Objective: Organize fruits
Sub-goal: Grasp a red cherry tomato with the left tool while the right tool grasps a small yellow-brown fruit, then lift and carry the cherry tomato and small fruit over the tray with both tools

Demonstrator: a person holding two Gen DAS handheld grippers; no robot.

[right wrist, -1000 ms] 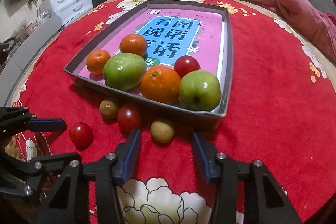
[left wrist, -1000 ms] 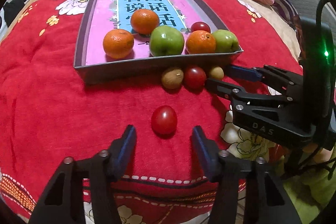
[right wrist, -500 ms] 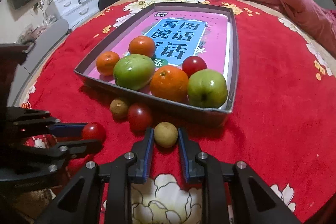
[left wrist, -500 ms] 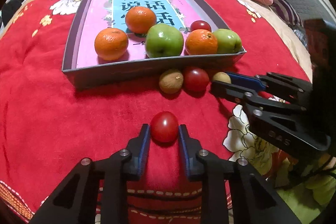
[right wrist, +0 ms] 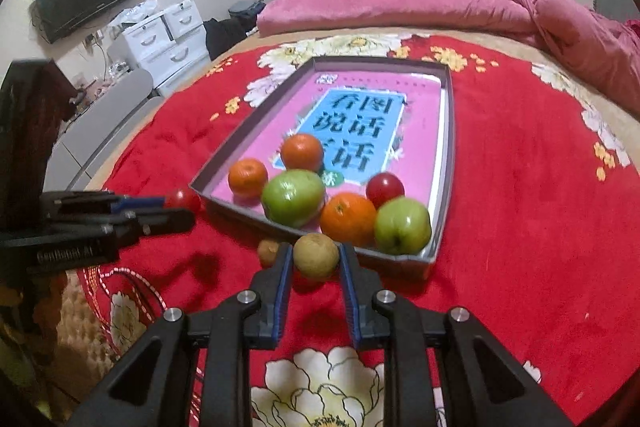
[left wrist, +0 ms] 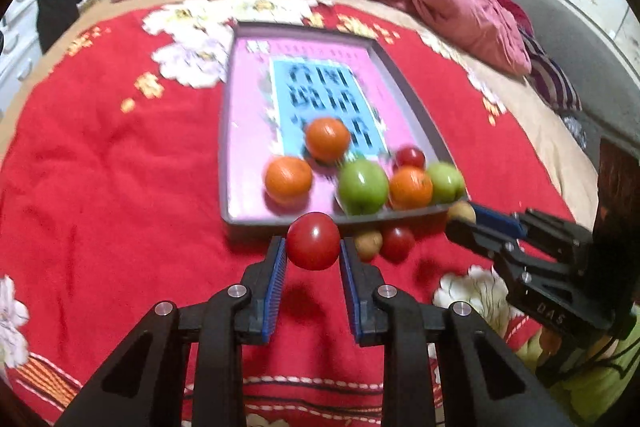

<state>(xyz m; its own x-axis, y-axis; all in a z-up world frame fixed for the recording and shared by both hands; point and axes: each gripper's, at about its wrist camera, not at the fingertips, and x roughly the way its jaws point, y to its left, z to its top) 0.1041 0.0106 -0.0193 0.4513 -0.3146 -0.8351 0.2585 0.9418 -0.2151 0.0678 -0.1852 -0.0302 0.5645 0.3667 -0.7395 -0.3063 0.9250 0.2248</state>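
1. Gripping a red tomato (left wrist: 313, 246), the left gripper (left wrist: 313, 255) is held clamped just before the tray (left wrist: 256, 225).
2. A brown kiwi (right wrist: 316, 255) is pinched by the right gripper (right wrist: 315, 259), near the tray's front wall, off the bed.

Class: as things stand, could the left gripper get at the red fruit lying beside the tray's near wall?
Probably not yet: the left gripper is shut on a tomato, so that red fruit must wait.

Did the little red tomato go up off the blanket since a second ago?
Yes. The red tomato, squeezed in the left gripper, now hangs above the red blanket, level with the tray's near wall. Before, it sat on the blanket, short of the tray.
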